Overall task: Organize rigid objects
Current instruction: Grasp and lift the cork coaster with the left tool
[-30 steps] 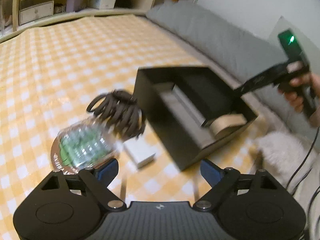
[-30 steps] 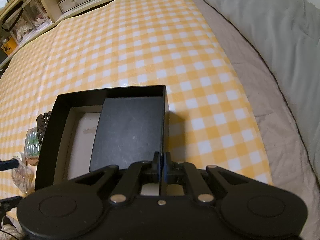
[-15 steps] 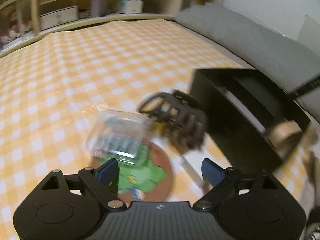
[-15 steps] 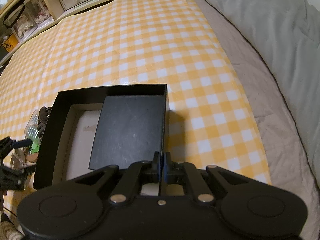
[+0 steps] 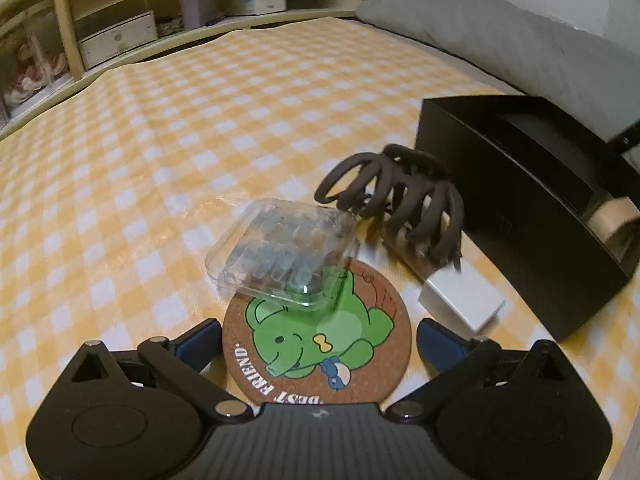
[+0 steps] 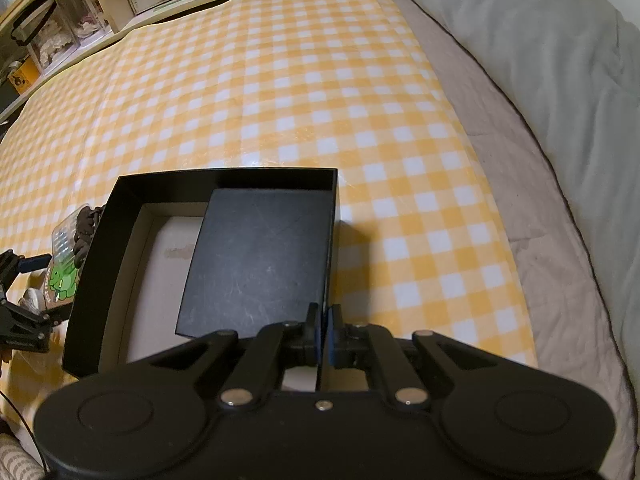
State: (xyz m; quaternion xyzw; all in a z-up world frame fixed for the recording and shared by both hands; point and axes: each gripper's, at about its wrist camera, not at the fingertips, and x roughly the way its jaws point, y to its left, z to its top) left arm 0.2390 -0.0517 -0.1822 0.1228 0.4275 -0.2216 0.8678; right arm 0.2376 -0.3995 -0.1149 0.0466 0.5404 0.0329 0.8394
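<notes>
Since a second ago the left hand-held gripper (image 5: 318, 340) has swung away from the black box (image 5: 520, 216) and come low over the round cork coaster (image 5: 320, 344); its blue fingers (image 5: 438, 344) are spread wide, one on each side of the coaster, gripping nothing. The right hand-held gripper (image 6: 323, 332) has not shifted: its fingers are pressed together, pinching the near wall of the box (image 6: 200, 264).

Only the left wrist view shows the cluster clearly: one clear plastic case (image 5: 280, 252) tilted onto the coaster's far edge, one dark hair claw (image 5: 400, 204) just beside it, one small white block (image 5: 462, 304) next to the box, and one roll of tape (image 5: 612, 220) inside the box. Only the right wrist view looks down into the box, where one black slab (image 6: 260, 264) leans on the right side. All lies on the yellow checked cloth (image 6: 280, 80).
</notes>
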